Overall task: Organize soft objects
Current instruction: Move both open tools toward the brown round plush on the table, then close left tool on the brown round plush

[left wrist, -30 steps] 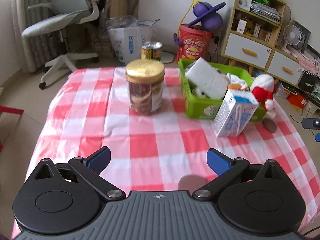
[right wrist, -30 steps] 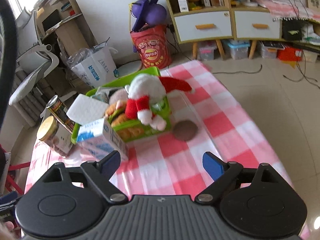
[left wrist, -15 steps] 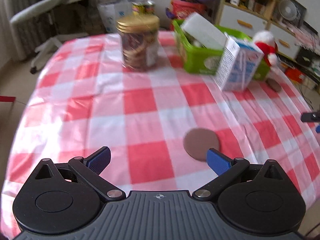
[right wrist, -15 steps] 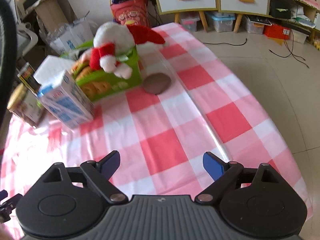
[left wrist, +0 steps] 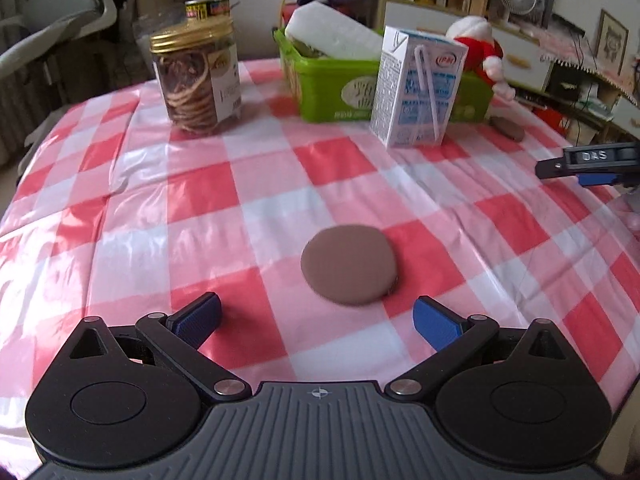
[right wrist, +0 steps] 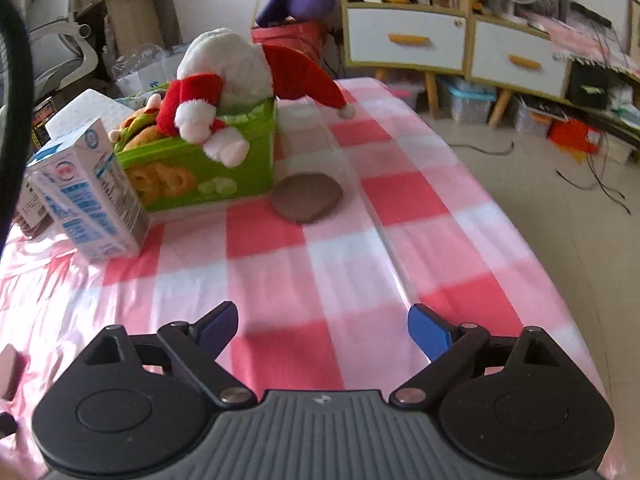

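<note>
Soft brown disc (left wrist: pixel 349 265), flat and matte, lies on the glossy red-and-white checked tablecloth (left wrist: pixel 200 200) just ahead of our left gripper (left wrist: pixel 317 317), whose blue-padded fingers stand spread wide with nothing between them. Our right gripper (right wrist: pixel 323 325) is likewise released above the cloth, well short of a second brown disc (right wrist: pixel 307 196) lying beside the green plastic bin (right wrist: pixel 208 176). A plush Santa (right wrist: pixel 224 80) slumps over the bin's rim; a boxy milk carton (right wrist: pixel 86 196) stands beside it.
</note>
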`<state>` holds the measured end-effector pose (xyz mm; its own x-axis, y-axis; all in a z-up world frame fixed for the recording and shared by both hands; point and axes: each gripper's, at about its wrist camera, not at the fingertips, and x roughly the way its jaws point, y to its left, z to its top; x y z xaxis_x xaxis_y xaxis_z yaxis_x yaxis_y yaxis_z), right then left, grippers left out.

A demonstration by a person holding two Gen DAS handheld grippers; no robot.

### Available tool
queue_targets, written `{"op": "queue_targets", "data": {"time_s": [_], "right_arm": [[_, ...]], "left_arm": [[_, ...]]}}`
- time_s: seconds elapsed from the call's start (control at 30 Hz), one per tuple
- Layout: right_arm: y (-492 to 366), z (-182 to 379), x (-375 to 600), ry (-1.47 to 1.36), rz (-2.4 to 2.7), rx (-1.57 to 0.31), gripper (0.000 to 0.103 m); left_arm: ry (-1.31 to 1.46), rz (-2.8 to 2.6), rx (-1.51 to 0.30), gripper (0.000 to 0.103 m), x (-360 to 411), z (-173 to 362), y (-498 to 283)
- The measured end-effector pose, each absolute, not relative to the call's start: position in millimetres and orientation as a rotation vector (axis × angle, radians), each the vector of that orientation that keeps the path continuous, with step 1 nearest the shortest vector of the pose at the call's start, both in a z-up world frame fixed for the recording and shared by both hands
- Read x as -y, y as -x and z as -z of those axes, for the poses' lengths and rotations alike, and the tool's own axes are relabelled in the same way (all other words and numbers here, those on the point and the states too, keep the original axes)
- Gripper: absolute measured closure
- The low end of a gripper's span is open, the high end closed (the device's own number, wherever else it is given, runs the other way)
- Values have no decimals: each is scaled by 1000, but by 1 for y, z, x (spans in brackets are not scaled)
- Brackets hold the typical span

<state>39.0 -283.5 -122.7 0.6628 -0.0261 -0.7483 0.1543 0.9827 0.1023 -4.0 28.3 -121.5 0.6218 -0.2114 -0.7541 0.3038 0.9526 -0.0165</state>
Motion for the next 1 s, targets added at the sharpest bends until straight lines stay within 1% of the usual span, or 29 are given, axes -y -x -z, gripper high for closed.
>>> {"op": "queue_targets", "data": {"time_s": [0.07,0.13,0.3,0.4,0.47,0.5,0.53,0.63,0.67,0.7,0.87,1.0], "right_arm": [[-50,125,286,-153,93,-818,24],[-61,129,286,-108,90,-802,24],[-82,137,288,-54,53,-746,24],[-93,139,290,-47,43,-728,26],[-100,141,289,-31,27,-716,28],[-104,141,288,-25,19,-711,32],[-106,140,287,-21,10,-708,35],[-112,138,283,-10,-4,-703,50],[-113,138,282,-10,-11,-700,61],[-113,137,281,-11,-20,-698,68],[-106,131,275,-2,-49,-709,71],[-99,123,273,2,-74,-715,71]], "left_arm": [[-126,316,-825,9,-25,123,4],[-139,346,-799,14,-21,122,5],[-121,376,-780,30,-22,121,7],[-106,378,-773,37,-23,120,7],[-100,376,-769,45,-23,120,5],[-96,374,-770,49,-23,119,5],[-93,372,-771,50,-23,119,4],[-91,373,-775,52,-22,118,3],[-92,374,-777,55,-22,118,3],[-90,374,-779,58,-23,117,3],[-66,364,-790,62,-24,114,1],[-45,354,-779,62,-24,108,-1]]}}
